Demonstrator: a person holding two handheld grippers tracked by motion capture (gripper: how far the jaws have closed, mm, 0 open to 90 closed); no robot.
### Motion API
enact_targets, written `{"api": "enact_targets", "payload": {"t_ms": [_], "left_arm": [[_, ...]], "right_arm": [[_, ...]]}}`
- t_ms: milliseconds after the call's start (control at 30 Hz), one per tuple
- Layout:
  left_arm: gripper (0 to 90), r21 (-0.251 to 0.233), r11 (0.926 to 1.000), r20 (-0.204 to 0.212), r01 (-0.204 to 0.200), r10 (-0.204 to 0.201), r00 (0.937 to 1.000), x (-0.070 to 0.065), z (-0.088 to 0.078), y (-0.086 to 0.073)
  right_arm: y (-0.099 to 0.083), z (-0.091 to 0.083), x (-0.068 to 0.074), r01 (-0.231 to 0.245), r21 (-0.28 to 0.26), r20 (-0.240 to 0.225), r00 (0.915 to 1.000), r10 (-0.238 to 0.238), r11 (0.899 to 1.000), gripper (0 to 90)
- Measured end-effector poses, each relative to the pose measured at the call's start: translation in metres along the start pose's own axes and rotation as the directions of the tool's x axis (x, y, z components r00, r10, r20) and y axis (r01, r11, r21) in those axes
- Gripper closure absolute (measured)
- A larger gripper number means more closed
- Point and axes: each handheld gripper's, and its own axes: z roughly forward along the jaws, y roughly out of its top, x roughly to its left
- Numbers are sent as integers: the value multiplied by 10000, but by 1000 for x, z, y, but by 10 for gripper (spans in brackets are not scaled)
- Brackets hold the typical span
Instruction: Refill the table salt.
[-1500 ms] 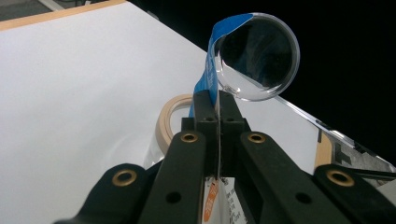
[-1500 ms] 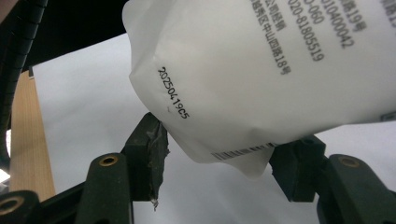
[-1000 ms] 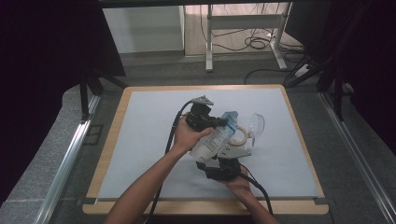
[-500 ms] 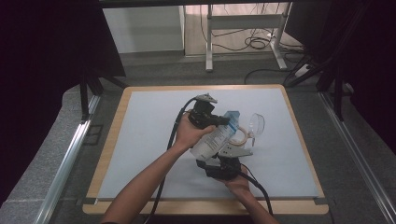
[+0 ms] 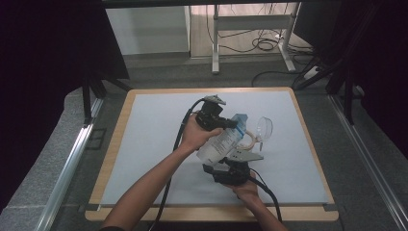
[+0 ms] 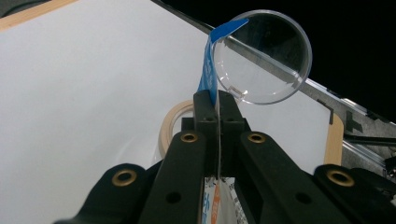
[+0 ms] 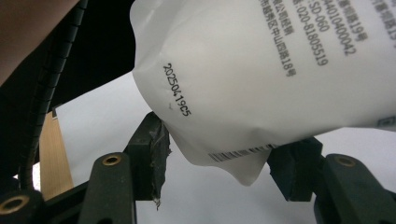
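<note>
- Evidently the work in hand was tipping a white pouch (image 5: pixel 219 144) toward a clear cup (image 5: pixel 264 128), and the pouch was held tilted above the middle of the desk (image 5: pixel 144 125) between the two grippers.
- The left gripper (image 6: pixel 217 100) had its jaws pinched fully together on the pouch's blue top edge (image 6: pixel 207 70), seemingly to steer the mouth, which lay right against the cup's rim in the left gripper view.
- The right gripper (image 7: pixel 224 161) held the pouch's bottom end from below, its jaws about half apart with a pad on each side of the bulging lower corner; that grip looked meant to lift the base so any contents would slide toward the mouth.
- The cup lay tipped on its side on the desk's white sheet, open mouth toward the pouch; it looked empty.
- A roll of tape (image 5: pixel 248 140) lay flat on the desk just beside the cup, under the pouch's upper end.
- The pouch was opaque and puffed out, so what filled it could not be told.
</note>
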Motion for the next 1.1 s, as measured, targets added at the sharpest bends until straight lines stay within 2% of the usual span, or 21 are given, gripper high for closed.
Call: {"api": "enact_targets", "payload": {"t_ms": [1100], "left_arm": [[900,343,9989,24,-320,319,9995,-5,10,13]], "right_arm": [[8,-10,0,-428,-496,-351,9985,411,9978,446]]}}
